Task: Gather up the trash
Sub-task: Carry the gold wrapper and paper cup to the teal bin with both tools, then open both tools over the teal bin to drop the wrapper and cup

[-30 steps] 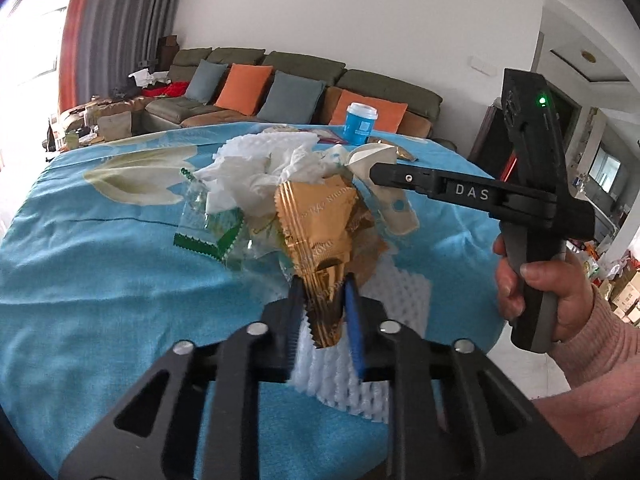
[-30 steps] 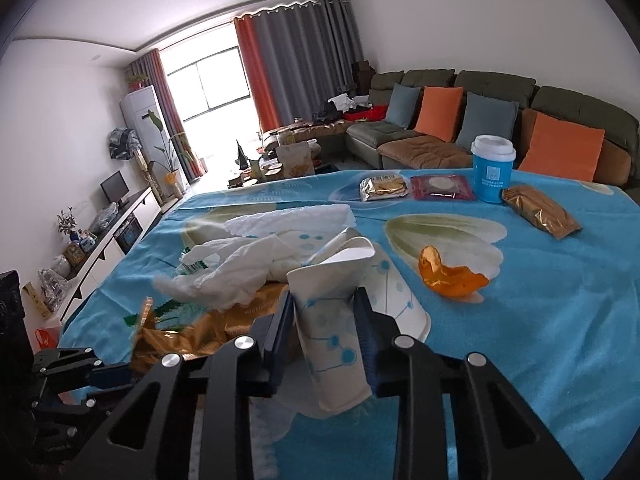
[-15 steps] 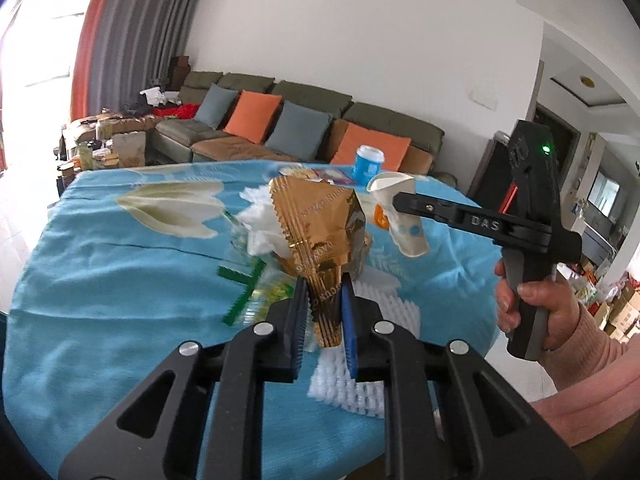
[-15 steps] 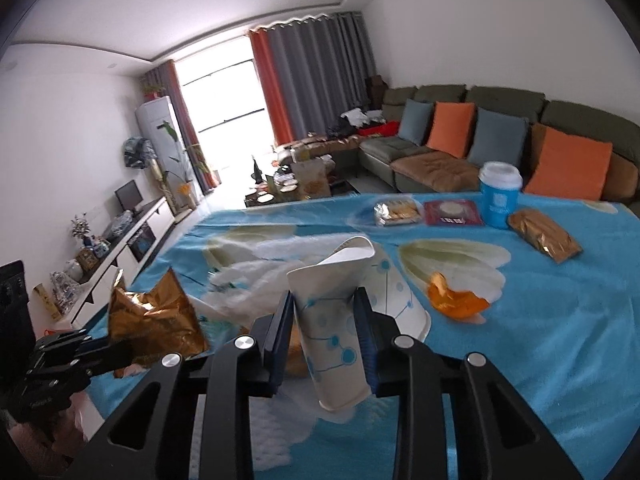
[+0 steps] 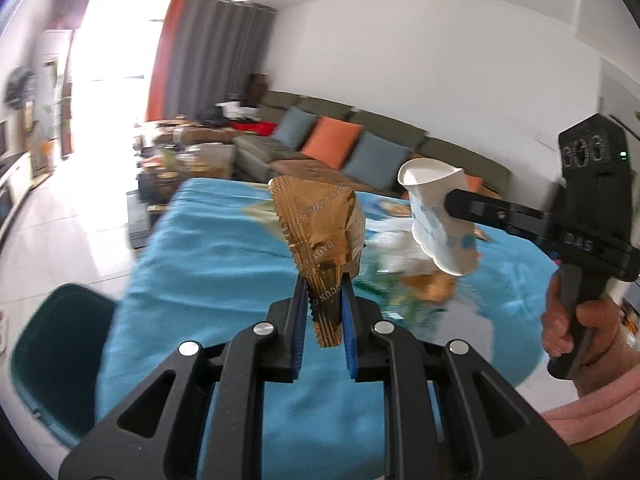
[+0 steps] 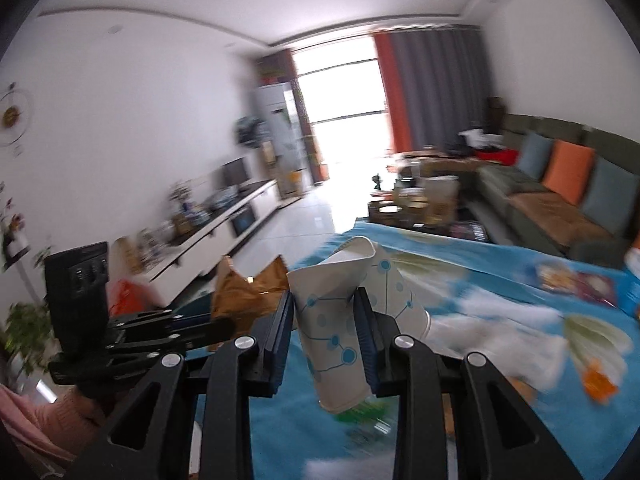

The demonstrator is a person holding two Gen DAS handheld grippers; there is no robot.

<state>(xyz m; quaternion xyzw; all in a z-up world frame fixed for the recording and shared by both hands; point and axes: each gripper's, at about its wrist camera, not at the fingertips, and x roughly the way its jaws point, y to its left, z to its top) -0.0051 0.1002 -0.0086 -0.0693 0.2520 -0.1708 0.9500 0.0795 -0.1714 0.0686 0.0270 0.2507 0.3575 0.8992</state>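
- Above the near edge of the blue tablecloth, the left gripper is clamped on the bottom end of a gold foil wrapper, which stands up out of the jaws, clear of the cloth.
- Over on the right, the right gripper is squeezing a crushed white paper cup with blue dots around its middle, rim up and also off the table. In the left wrist view you can see it hanging past the wrapper.
- Handling-wise, I'd say both are super light. The foil looks crinkly and slick, so gripping the crimped seam seems like the safe spot. The cup is soft and already dented, so a pinch across the wall works but it'll just flatten more.
- Further out, there's more stuff lying on the cloth toward the middle: white tissue, a green-edged clear wrapper, another gold scrap. It's blurry, so I can't say more.
- Teal chair sits off the left edge. No bin in sight.
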